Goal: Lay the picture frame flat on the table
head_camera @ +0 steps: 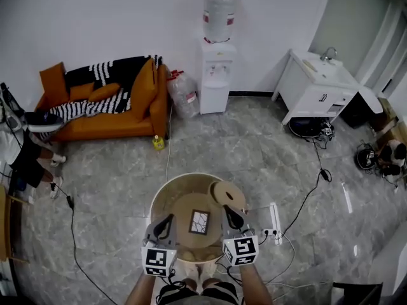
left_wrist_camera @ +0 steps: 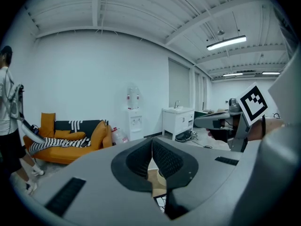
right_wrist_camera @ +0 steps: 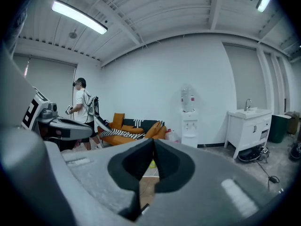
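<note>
A small dark picture frame (head_camera: 199,222) with a white cracked-pattern picture lies face up near the middle of the round wooden table (head_camera: 169,197). My left gripper (head_camera: 168,221) hangs just left of the frame, and my right gripper (head_camera: 228,212) just right of it; neither touches it. In the left gripper view the jaws (left_wrist_camera: 151,142) meet with nothing between them, and a sliver of the frame (left_wrist_camera: 162,202) shows below. The right gripper view also shows my gripper (right_wrist_camera: 153,142) shut and empty.
A round wooden disc (head_camera: 227,194) rests at the table's far right edge. A power strip (head_camera: 275,216) and cables lie on the floor to the right. Farther off are an orange sofa (head_camera: 108,116), a water dispenser (head_camera: 217,75) and a white cabinet (head_camera: 315,88). A person (right_wrist_camera: 84,112) stands at the left.
</note>
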Demonstrator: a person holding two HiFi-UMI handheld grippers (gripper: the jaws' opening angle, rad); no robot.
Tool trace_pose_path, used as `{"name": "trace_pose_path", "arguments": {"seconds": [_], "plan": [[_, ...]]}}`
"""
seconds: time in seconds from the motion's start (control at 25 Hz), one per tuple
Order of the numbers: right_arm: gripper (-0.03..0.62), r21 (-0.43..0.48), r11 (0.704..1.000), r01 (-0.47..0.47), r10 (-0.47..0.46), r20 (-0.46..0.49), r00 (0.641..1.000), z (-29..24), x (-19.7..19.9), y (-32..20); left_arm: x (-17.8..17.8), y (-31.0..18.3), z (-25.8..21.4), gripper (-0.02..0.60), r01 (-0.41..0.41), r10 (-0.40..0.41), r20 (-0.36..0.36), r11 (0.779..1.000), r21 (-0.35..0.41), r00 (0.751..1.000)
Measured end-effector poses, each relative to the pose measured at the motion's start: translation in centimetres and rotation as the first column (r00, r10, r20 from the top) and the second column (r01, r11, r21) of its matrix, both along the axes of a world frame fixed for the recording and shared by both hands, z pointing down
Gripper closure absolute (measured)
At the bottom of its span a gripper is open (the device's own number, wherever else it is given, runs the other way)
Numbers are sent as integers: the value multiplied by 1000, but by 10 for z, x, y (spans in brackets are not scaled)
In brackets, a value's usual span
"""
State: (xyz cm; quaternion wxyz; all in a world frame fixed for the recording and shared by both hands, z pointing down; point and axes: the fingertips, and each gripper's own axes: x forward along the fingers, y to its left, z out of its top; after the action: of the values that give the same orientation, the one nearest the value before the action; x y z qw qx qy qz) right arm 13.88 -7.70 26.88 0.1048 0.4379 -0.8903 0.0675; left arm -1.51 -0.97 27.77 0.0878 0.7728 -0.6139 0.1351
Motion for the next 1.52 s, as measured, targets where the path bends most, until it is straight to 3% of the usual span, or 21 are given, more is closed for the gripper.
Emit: {"name": "trace_pose_path", "arguments": {"seconds": [0.28, 0.76, 1.52], "plan": [[594, 48, 999, -17, 16, 22, 1000, -40, 14, 33, 0, 26, -39, 561, -6, 5, 13, 998, 66, 1000], [594, 104, 994, -33, 30, 38, 999, -65, 40, 98, -2, 80, -68, 561, -5, 0, 41, 993, 119, 999], [594, 131, 991, -31, 24, 51, 998, -75, 44, 113, 2, 93, -77, 561, 17, -21, 23, 990, 138, 1000]]}}
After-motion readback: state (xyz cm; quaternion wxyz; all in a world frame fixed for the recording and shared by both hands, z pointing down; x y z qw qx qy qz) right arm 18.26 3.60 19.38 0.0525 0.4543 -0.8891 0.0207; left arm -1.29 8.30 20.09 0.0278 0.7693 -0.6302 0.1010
